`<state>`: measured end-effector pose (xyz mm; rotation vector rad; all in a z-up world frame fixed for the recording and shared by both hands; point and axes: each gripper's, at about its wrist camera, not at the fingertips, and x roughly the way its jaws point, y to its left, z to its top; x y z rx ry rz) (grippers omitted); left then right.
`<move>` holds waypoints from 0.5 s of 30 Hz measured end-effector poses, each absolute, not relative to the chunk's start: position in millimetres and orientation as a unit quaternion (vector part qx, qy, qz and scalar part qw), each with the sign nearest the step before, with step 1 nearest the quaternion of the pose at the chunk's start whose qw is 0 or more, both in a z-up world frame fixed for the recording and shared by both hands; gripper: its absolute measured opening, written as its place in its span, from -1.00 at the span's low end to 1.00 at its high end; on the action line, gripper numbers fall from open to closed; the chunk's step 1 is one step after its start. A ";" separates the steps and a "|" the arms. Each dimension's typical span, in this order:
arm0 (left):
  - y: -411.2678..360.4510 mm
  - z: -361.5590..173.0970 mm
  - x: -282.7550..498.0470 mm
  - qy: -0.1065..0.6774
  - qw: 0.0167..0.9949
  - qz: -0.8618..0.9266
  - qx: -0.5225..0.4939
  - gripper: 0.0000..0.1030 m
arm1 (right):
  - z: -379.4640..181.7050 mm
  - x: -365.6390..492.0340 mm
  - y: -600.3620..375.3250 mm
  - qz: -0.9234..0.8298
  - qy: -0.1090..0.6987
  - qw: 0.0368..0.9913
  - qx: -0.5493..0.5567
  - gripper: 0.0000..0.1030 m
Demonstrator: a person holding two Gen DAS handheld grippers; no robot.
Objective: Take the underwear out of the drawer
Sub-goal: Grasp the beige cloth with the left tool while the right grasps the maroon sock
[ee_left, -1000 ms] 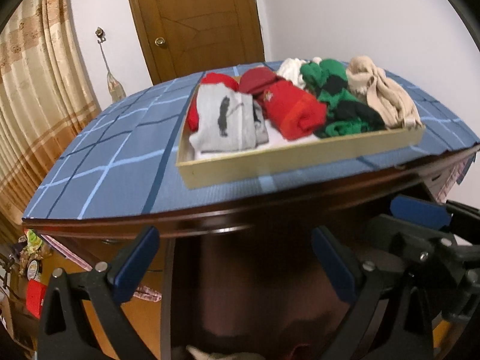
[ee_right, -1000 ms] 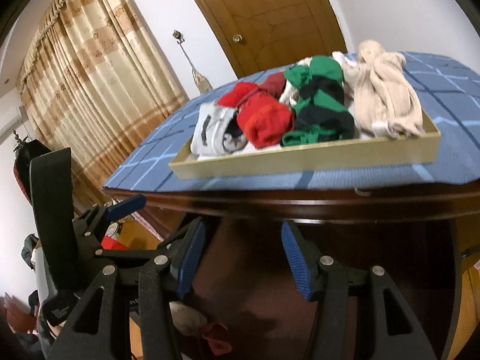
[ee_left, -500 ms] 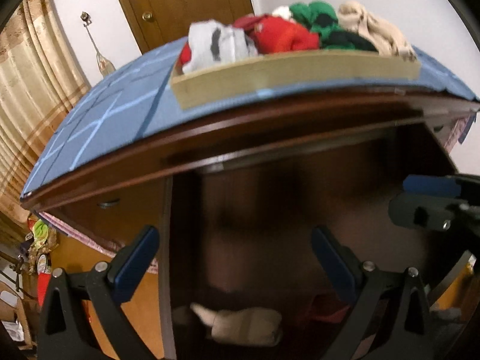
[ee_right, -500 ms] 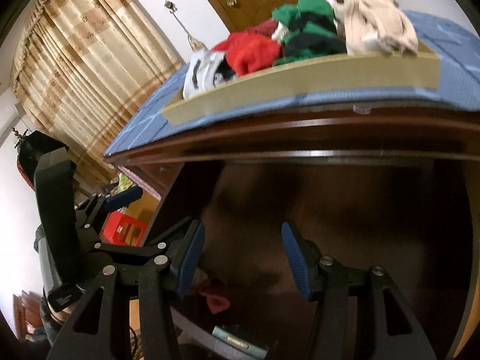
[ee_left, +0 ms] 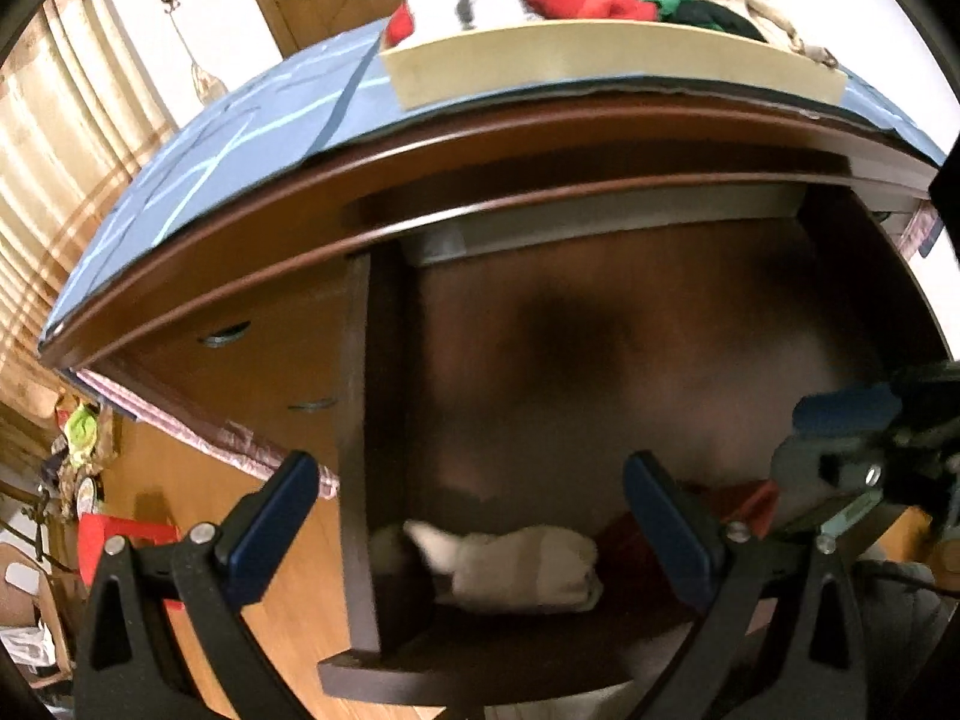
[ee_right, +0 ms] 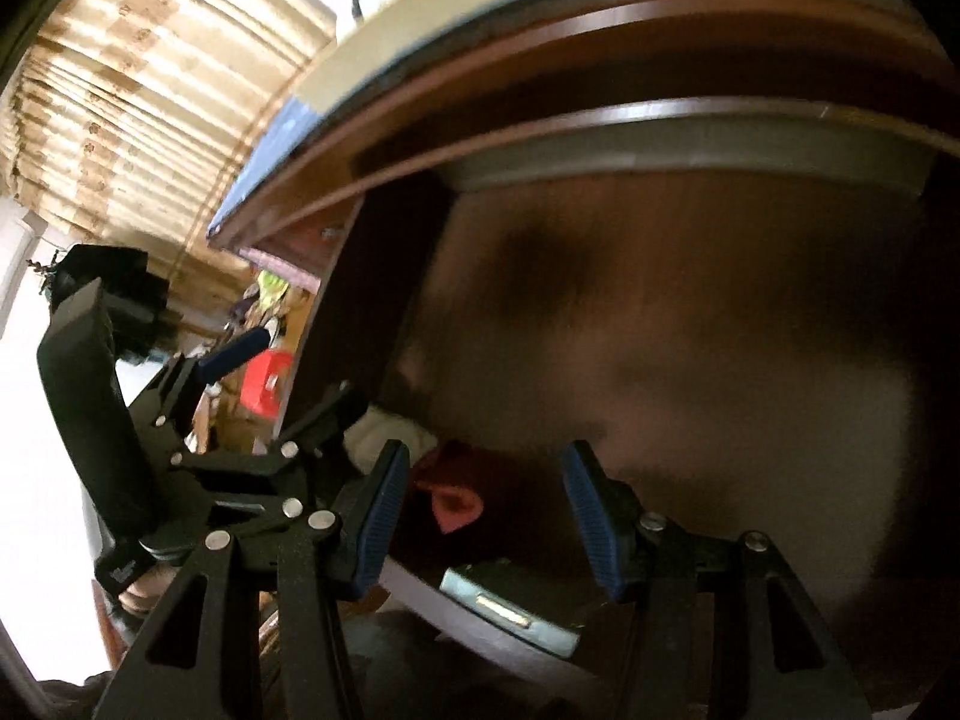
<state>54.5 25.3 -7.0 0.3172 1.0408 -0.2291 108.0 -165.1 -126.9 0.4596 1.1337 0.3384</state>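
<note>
The right gripper (ee_right: pixel 486 510) is held parted and empty; the red underwear (ee_right: pixel 453 495) lies in the open drawer (ee_right: pixel 384 276) just beyond its left pad, at about ten o'clock. The left gripper (ee_left: pixel 468 522), likewise parted and empty, is faced by a white bundle (ee_left: pixel 516 564) at six o'clock, lying crosswise. The right hand is judged nearer the red piece. The drawer floor is dark and blurred, so the fabric's edges are not made out.

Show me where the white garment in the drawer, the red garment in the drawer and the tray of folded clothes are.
white garment (ee_left: pixel 522 564), left wrist view, middle of the bundle.
red garment (ee_right: pixel 453 495), right wrist view, middle of the crumpled cloth.
tray (ee_left: pixel 600 57), left wrist view, its pale front wall.
</note>
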 end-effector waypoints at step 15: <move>46.6 20.4 69.0 0.484 0.858 -0.079 0.154 0.99 | -171.0 144.1 -112.4 0.205 0.626 0.735 0.160 0.10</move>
